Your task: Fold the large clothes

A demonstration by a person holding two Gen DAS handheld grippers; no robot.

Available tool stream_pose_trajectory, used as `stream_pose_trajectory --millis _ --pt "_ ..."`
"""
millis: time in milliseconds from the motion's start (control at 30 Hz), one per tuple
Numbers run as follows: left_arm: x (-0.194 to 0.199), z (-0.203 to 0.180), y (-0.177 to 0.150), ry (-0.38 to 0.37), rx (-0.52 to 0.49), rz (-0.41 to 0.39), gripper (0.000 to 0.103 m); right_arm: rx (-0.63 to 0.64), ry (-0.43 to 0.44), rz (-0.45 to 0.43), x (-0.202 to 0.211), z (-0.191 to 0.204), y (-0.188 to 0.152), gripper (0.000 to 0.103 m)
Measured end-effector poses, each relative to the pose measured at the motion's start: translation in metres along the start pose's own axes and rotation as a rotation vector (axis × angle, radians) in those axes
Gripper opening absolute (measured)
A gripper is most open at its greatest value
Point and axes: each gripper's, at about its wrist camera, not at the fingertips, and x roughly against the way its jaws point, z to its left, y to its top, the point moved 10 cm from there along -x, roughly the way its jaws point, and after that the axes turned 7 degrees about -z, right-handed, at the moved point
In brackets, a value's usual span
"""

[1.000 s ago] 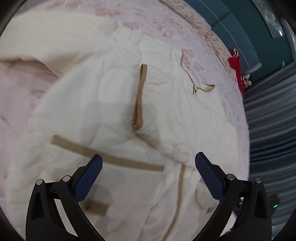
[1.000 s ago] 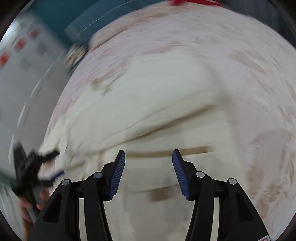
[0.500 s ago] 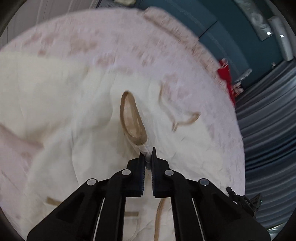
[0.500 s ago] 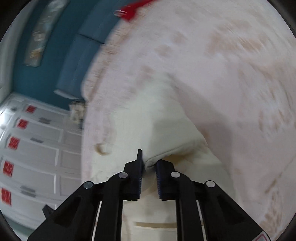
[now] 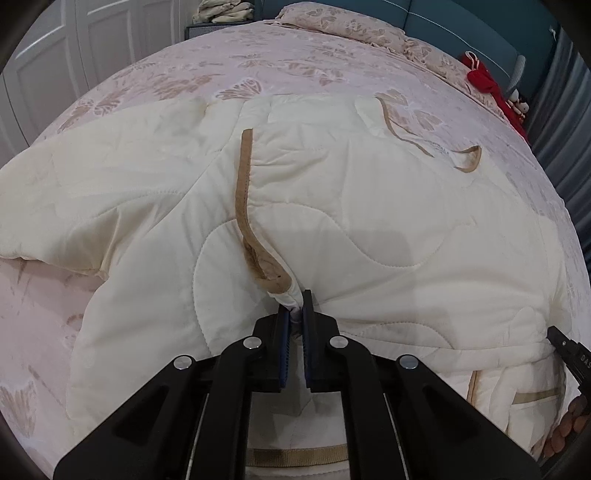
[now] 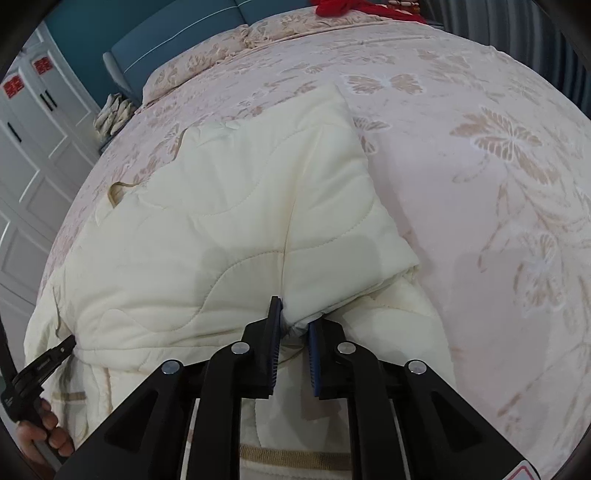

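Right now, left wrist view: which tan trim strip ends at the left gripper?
The long tan trim strip running down the cream quilted garment into the left gripper; the small loop lies far right, apart.

The left black two-finger gripper with blue pads (image 5: 295,312) is squeezed tight, pointing to 12 o'clock. The right black two-finger gripper with blue pads (image 6: 294,321) pinches too, maybe less tightly.

Garment (image 5: 155,192) lay spread on bed (image 5: 280,55), pillows (image 5: 347,26) behind it near headboard. Left gripper (image 5: 294,314) & right gripper (image 6: 293,325) each pinched its near edge, over prob. a folded-under layer.
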Motion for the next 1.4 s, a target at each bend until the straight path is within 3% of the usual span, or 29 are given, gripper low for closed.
stream_pose_trajectory --millis 67,100,167,233,267,367,433,600,767,1100,1267,1300,1333,1367,1400 --pt "0.006 0.002 0.002 -0.007 -0.011 0.001 0.006 -0.023 0.014 -0.004 0.012 -0.003 0.004 0.018" --pt "0.013 0.000 0.002 -0.007 -0.025 0.002 0.009 -0.042 0.030 -0.009 0.020 -0.004 0.007 0.024" --pt "0.027 0.002 -0.002 -0.008 -0.022 0.008 0.016 -0.046 0.019 -0.022 0.040 -0.021 0.004 0.026" --pt "0.049 0.008 0.001 -0.014 -0.002 -0.024 0.035 0.000 -0.021 -0.065 0.061 -0.031 0.007 0.026" --pt "0.064 0.012 0.008 -0.012 0.010 -0.059 0.038 0.043 -0.044 -0.097 0.072 -0.031 0.014 0.026" --pt "0.091 0.006 0.032 -0.005 0.009 -0.134 0.039 0.144 -0.094 -0.112 0.081 -0.020 0.025 0.025" --pt "0.093 -0.016 0.047 -0.031 -0.023 -0.146 0.039 0.199 -0.096 -0.111 0.072 -0.004 0.034 0.017" --pt "0.052 -0.058 0.040 0.028 -0.169 -0.122 0.039 0.320 -0.147 -0.064 0.032 0.014 0.030 0.006" --pt "-0.003 -0.052 0.004 0.090 -0.194 -0.038 0.038 0.300 -0.217 -0.014 0.000 -0.021 0.009 0.000" --pt "-0.010 -0.051 -0.008 0.131 -0.248 -0.136 0.039 0.325 -0.257 -0.102 -0.015 -0.024 -0.002 0.000" --pt "-0.003 -0.050 -0.003 0.099 -0.220 -0.148 0.041 0.233 -0.153 -0.094 -0.011 -0.030 0.003 0.000" --pt "0.004 -0.047 0.000 0.081 -0.197 -0.146 0.047 0.209 -0.128 -0.082 -0.008 -0.030 0.005 0.001" --pt "0.010 -0.044 0.003 0.073 -0.181 -0.148 0.056 0.185 -0.106 -0.063 -0.001 -0.030 0.009 0.002" --pt "0.023 -0.037 0.012 0.060 -0.148 -0.168 0.060 0.175 -0.095 -0.052 0.004 -0.029 0.011 0.012" --pt "0.031 -0.033 0.018 0.046 -0.128 -0.187 0.067 0.167 -0.078 -0.046 0.012 -0.025 0.017 0.038"
